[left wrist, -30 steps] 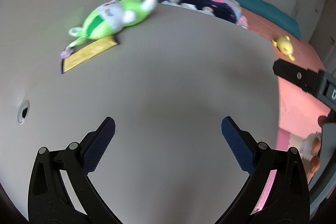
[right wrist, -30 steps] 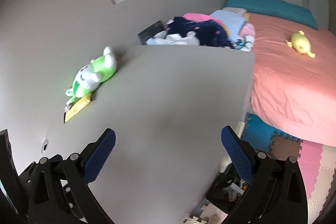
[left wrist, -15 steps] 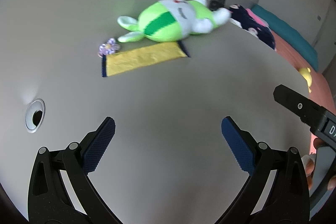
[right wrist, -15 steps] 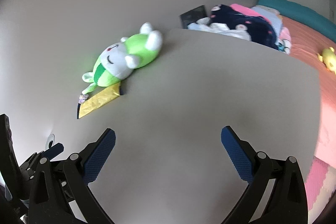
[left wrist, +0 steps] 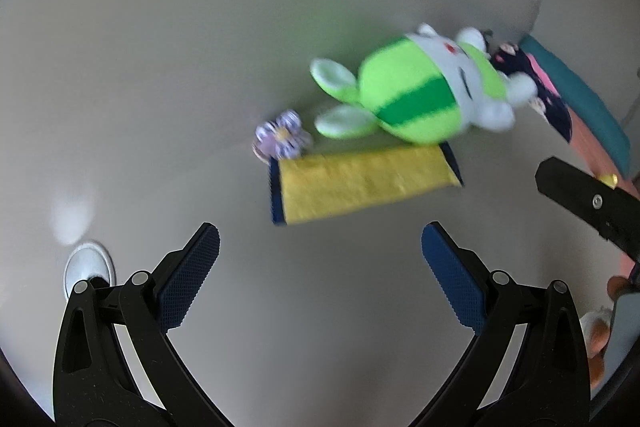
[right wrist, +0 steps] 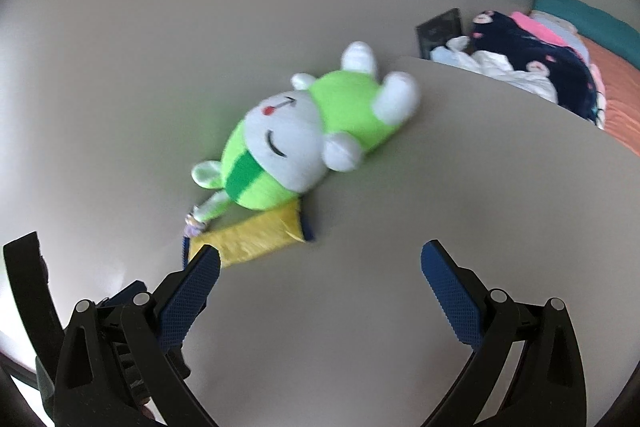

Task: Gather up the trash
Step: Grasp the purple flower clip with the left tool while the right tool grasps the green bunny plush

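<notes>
Left wrist view shows the grey desk point(left wrist: 160, 75), then a green and white plush toy point(left wrist: 424, 103) lying far right, a yellow wrapper point(left wrist: 364, 183) flat just in front of it and touching it, and a small purple flower trinket point(left wrist: 282, 139) at the wrapper's far left corner. Both the left gripper point(left wrist: 320, 267) and the right gripper point(right wrist: 320, 279) hang above the desk near the wrapper with fingers point(left wrist: 188, 279) spread wide and nothing between them. Right wrist view has the bed point(right wrist: 624, 75) and a heap of clothes point(right wrist: 532, 55) far right.

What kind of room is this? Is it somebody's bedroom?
Probably a bedroom, maybe a child's. A green plush toy lies on a grey tabletop, and beyond it is a bed with an orange cover and a heap of clothes.
</notes>
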Demonstrator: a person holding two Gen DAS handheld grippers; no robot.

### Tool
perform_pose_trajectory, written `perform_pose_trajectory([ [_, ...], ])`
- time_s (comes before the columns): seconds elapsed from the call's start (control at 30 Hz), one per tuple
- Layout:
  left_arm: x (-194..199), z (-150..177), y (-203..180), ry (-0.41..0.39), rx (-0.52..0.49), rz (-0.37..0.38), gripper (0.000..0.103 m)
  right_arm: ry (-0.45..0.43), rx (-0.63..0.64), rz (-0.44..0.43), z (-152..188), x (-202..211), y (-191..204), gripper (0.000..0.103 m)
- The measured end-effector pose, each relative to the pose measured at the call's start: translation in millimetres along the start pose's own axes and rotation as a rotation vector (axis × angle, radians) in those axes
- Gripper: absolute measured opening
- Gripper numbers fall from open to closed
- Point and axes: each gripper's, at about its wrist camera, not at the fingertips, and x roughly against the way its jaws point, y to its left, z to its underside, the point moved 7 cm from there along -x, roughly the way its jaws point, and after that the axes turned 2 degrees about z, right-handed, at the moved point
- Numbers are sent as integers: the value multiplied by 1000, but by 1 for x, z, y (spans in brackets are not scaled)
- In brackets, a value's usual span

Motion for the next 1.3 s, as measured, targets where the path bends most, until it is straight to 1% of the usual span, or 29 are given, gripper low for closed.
perform_pose_trajectory([
  [0.1,-5,-7,6,-3,19,21,98,28,18,-8,-8,-13,11,100],
  [0.17,-9,-9,9,2,5,16,98,31,24,-19,-13,-19,18,100],
  [0.27,-13,-13,17,2,-2,-4,98,24,53,-12,-22,-29,30,100],
  [0.43,-19,-13,38,13,75,7,98,26,52,31,-32,-51,40,100],
  [0.53,-19,-14,46,11,93,2,98,8,49,78,-40,-64,43,100],
  [0.6,-20,-14,49,14,102,10,98,24,55,110,-42,-76,42,98],
  [0.63,-20,-13,50,18,108,15,98,43,62,118,-40,-82,41,86],
  [0.67,-21,-12,50,21,110,16,98,61,66,109,-38,-87,40,71],
  [0.7,-22,-12,50,23,110,15,98,80,65,97,-34,-91,38,61],
  [0.73,-22,-11,51,26,106,13,98,74,73,96,-33,-92,35,51],
  [0.77,-23,-12,51,26,104,8,98,59,87,89,-33,-89,35,47],
  [0.8,-23,-12,51,27,103,3,98,35,104,91,-35,-83,34,40],
  [0.83,-24,-12,52,28,103,1,98,16,114,99,-36,-78,31,37],
  [0.93,-25,-12,53,30,109,-8,98,-21,109,142,-38,-65,18,34],
  [1.1,-22,-12,52,22,82,-19,98,-54,100,178,-42,-39,-9,34],
  [1.3,-15,-13,34,2,-14,36,98,-62,95,194,-35,-1,-37,34],
])
